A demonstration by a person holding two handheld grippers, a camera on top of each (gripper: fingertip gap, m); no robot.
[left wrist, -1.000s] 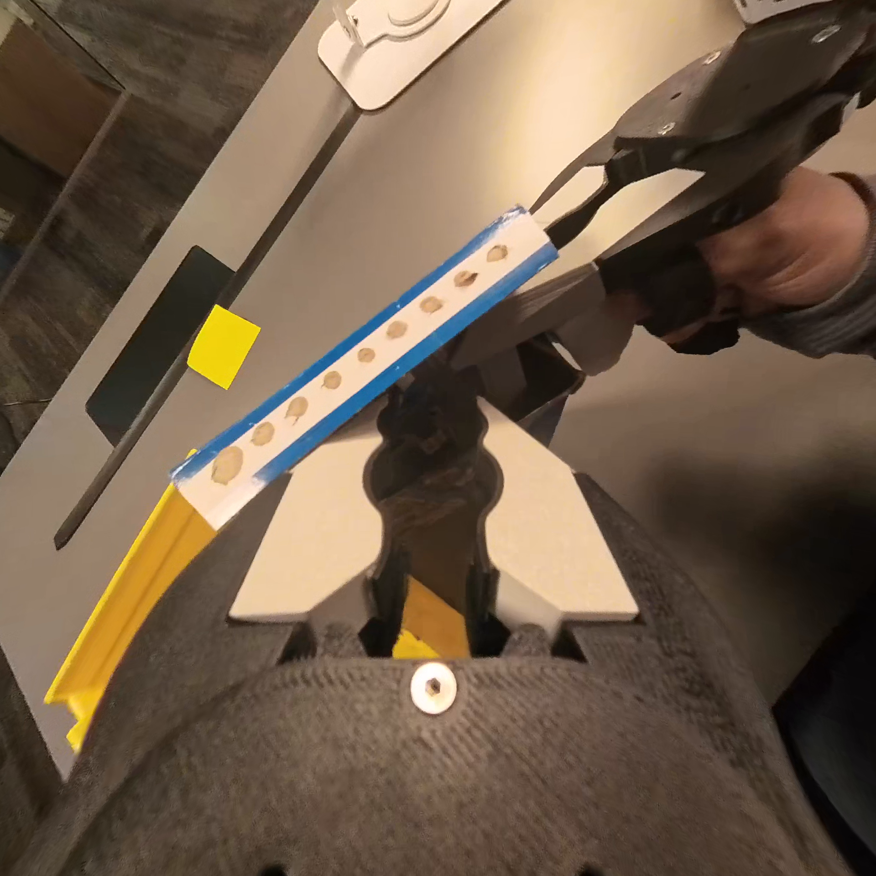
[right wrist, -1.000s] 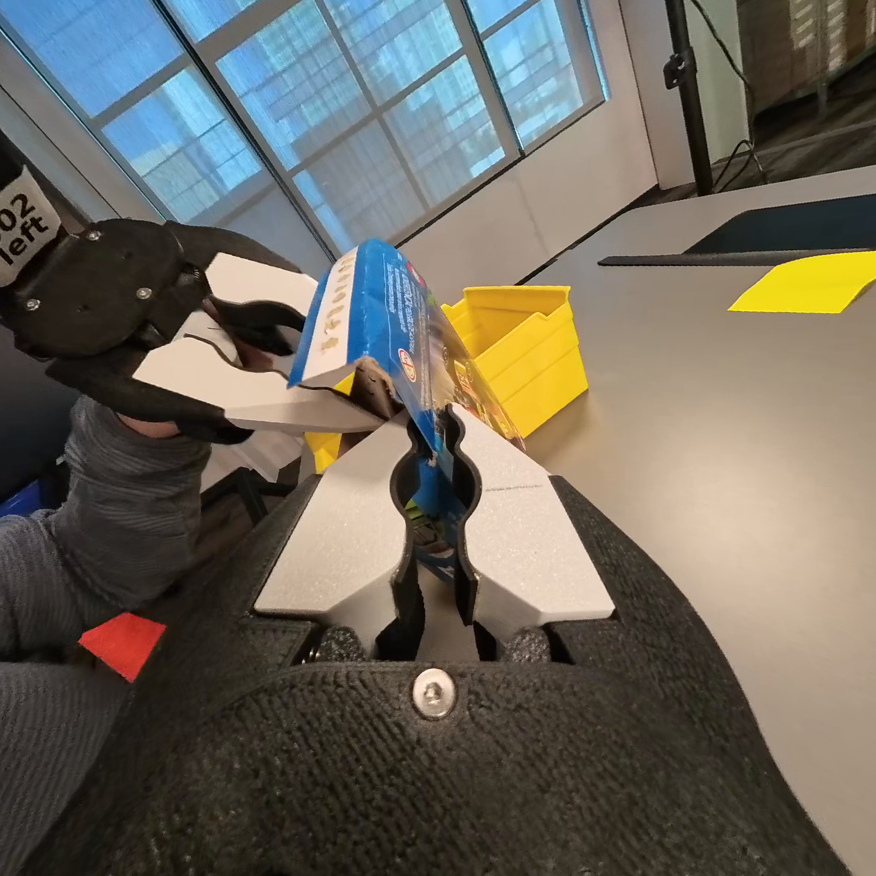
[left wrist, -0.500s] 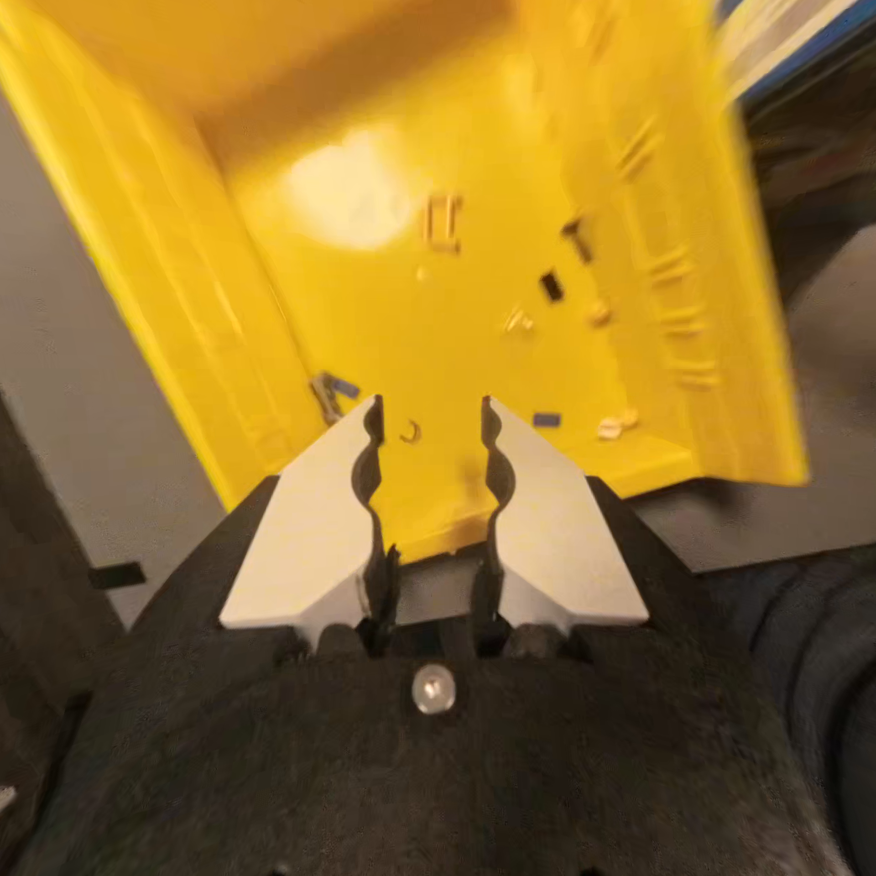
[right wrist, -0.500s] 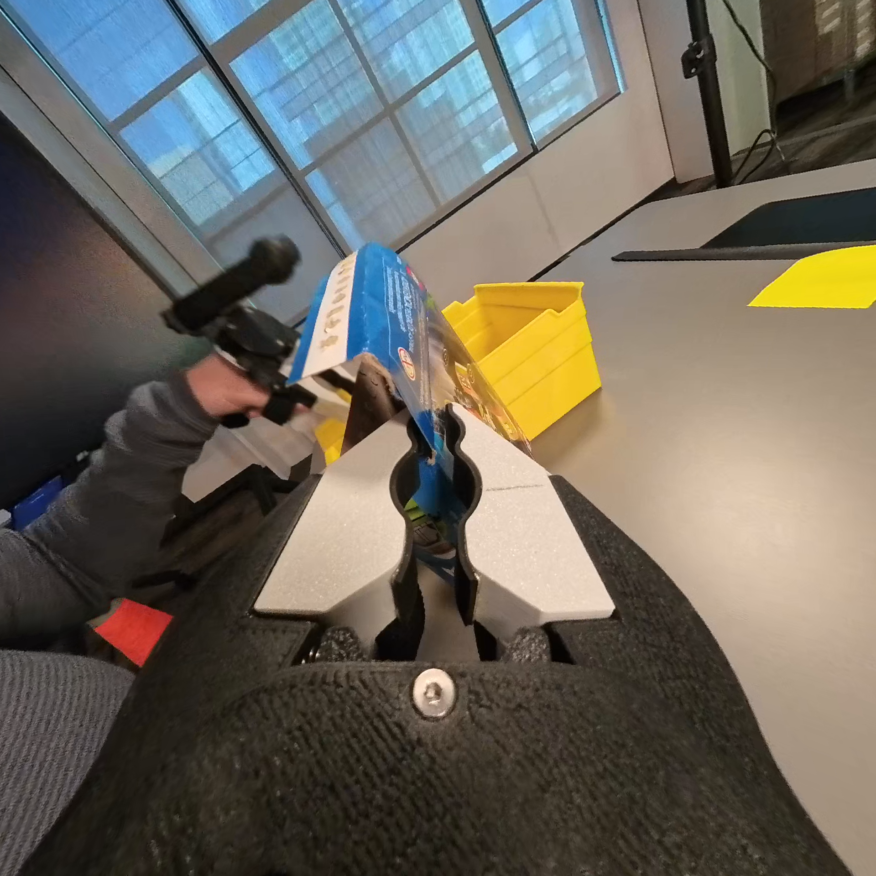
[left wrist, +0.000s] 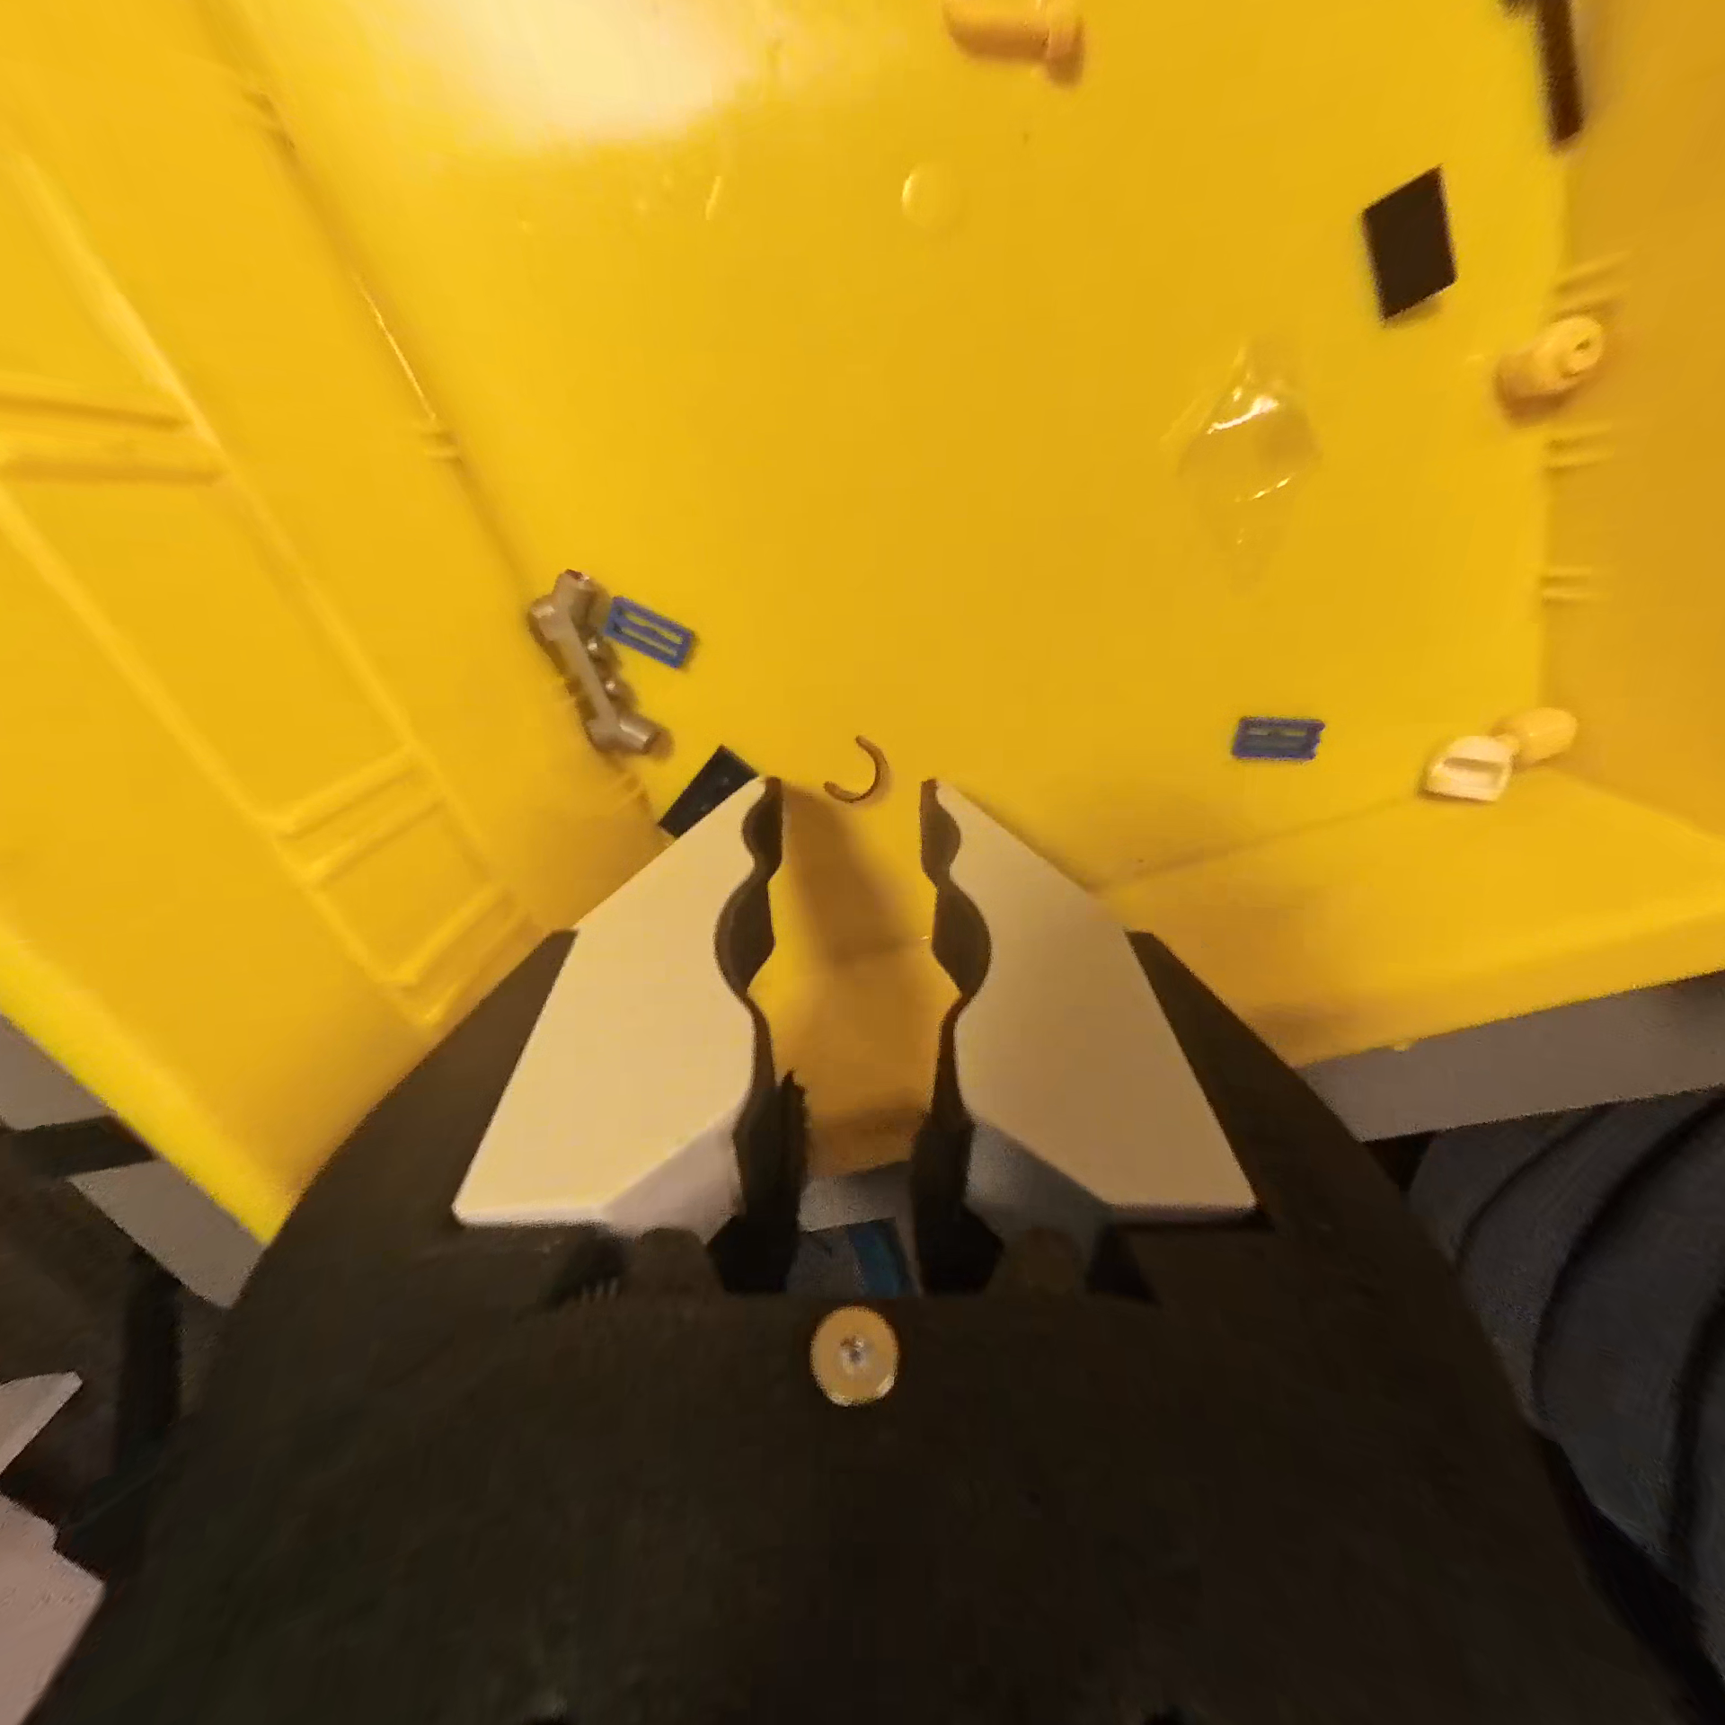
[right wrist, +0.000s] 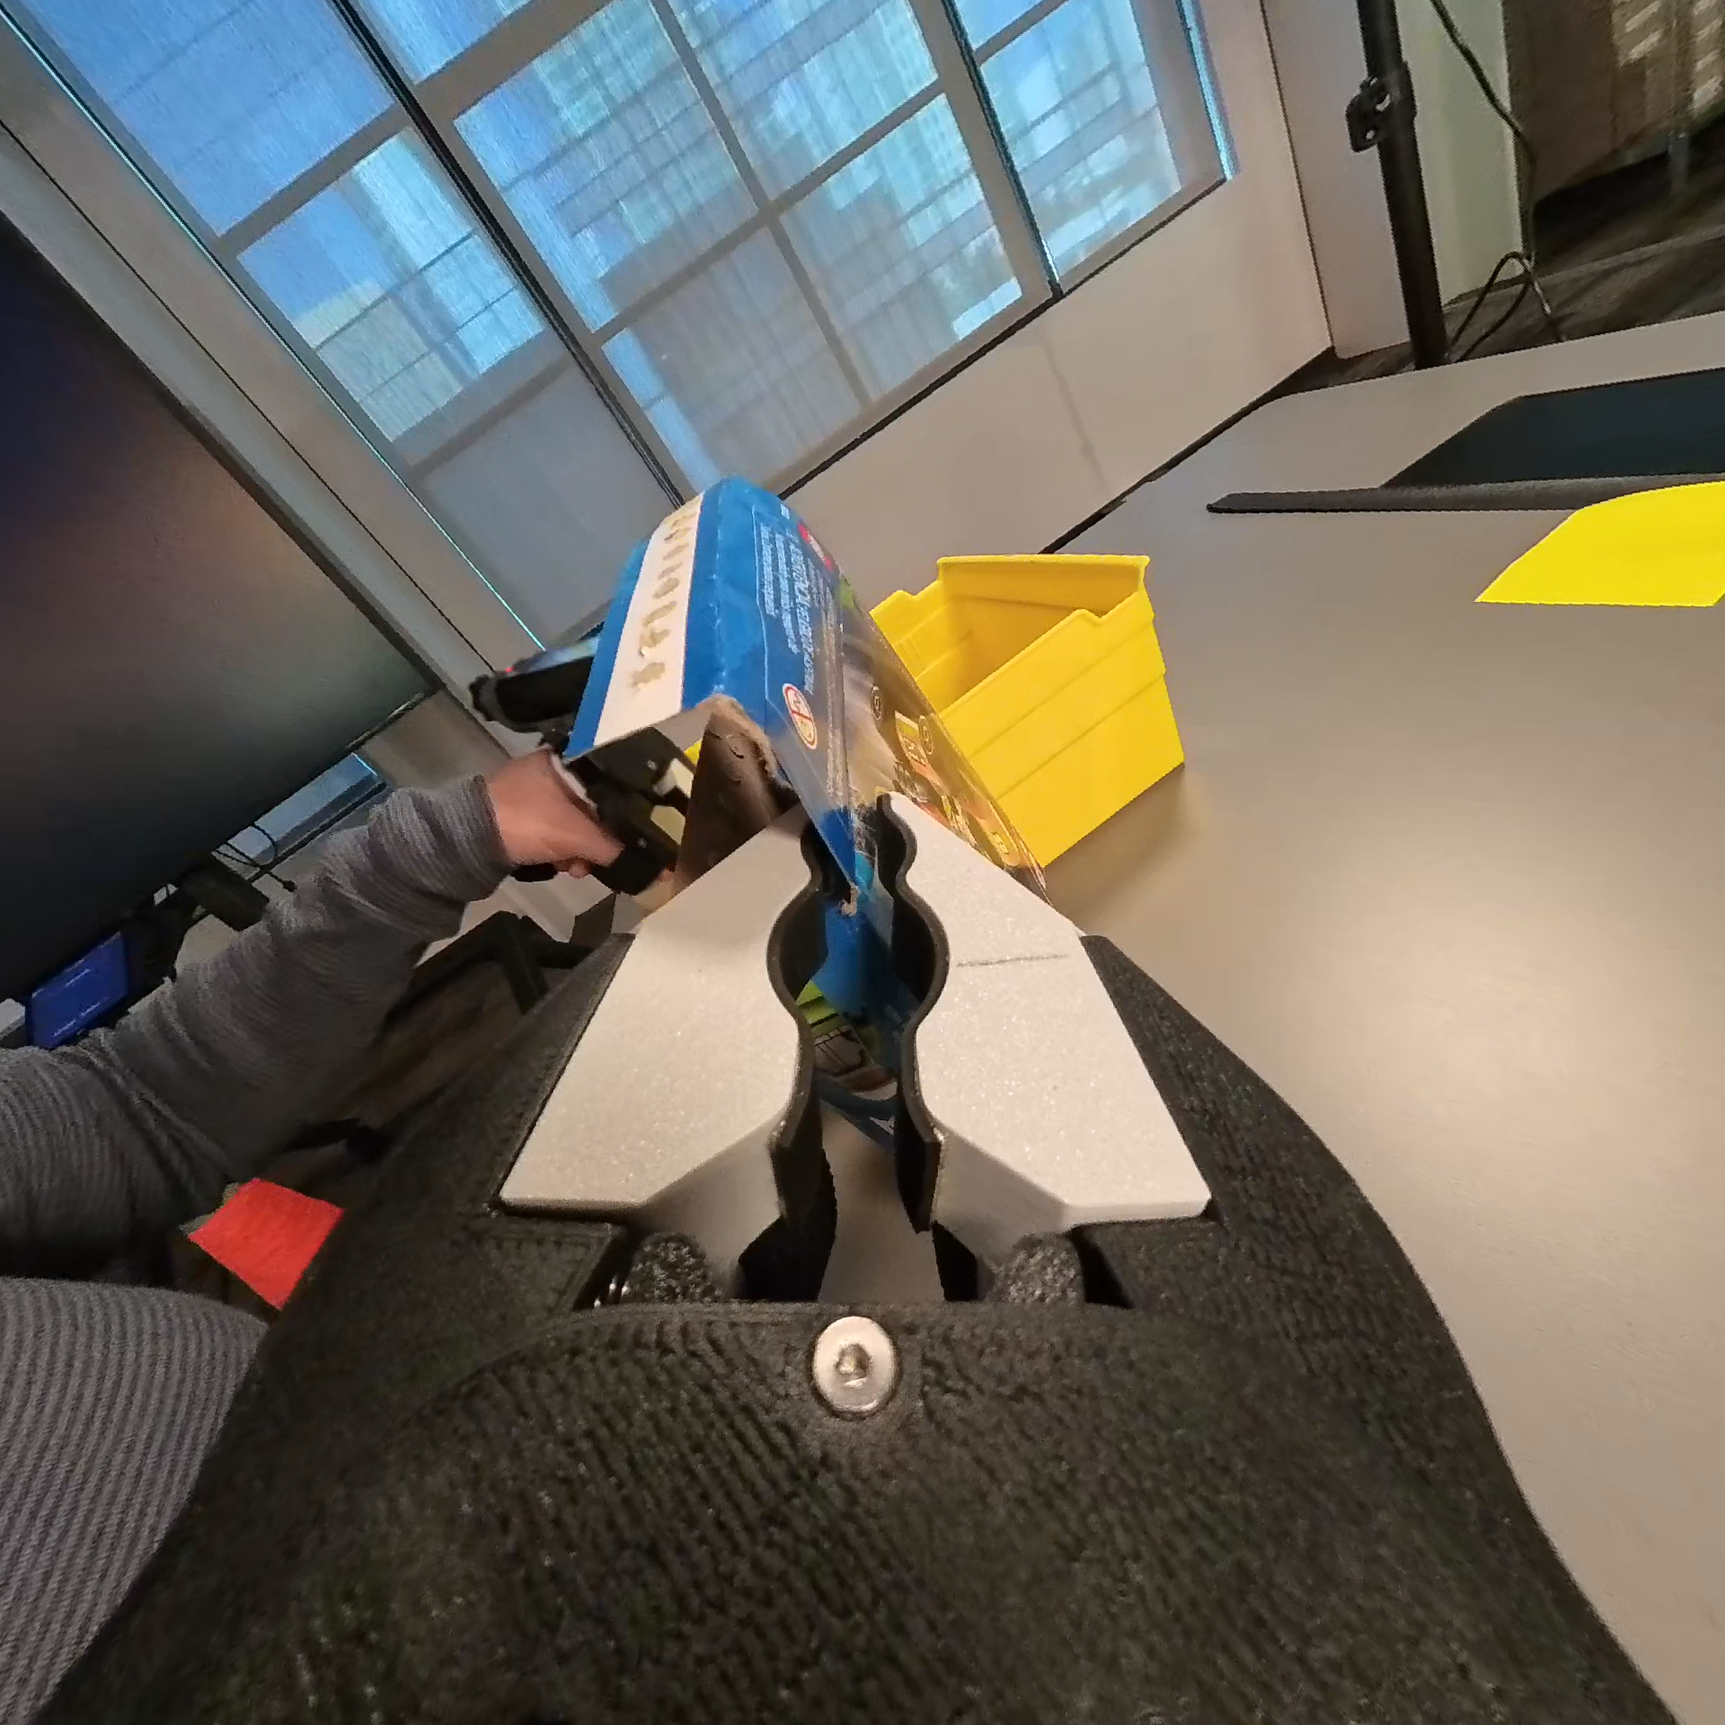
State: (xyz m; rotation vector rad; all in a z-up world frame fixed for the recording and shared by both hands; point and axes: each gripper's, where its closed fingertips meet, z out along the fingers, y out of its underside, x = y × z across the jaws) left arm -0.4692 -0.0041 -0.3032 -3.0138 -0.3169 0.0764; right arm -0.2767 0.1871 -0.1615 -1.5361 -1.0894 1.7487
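The left tongs (left wrist: 845, 793) stand apart with nothing between them, reaching over the low front lip of a yellow bin (left wrist: 280, 653) so that their tips hang just above its floor. The bin sits on a grey desk (right wrist: 1400, 933) and holds only a scatter of small parts. Nearest the tips lies a thin brown curved clip (left wrist: 863, 773), just ahead of the gap and touching neither finger. A black flat piece (left wrist: 705, 793) lies beside the left fingertip, partly hidden by it. Against the bin's left wall rests a grey beam with pegs (left wrist: 590, 677), and a small blue grille tile (left wrist: 649, 633) lies touching or nearly touching it. A second blue tile (left wrist: 1277, 739) lies towards the right, near a white slotted piece (left wrist: 1467, 767) and a cream peg (left wrist: 1535, 733) in the front right corner. Farther in are a crumpled clear plastic scrap (left wrist: 1241, 448), a black rectangle (left wrist: 1408, 245), a cream round part (left wrist: 1549, 359) and a yellow pin (left wrist: 1013, 23).

The right tongs (right wrist: 854, 835) are clamped on a panel of a blue printed cardboard box (right wrist: 747, 616), which they hold raised and tilted above the desk edge with its torn-open end (right wrist: 723, 784) facing the camera; what it contains cannot be told. In that view the yellow bin (right wrist: 1055, 691) stands just behind the box, and a hand (right wrist: 546, 821) grips the other tool's handle behind the box's open end. A yellow sheet (right wrist: 1615, 560) and a dark mat (right wrist: 1540, 448) lie farther along the desk.
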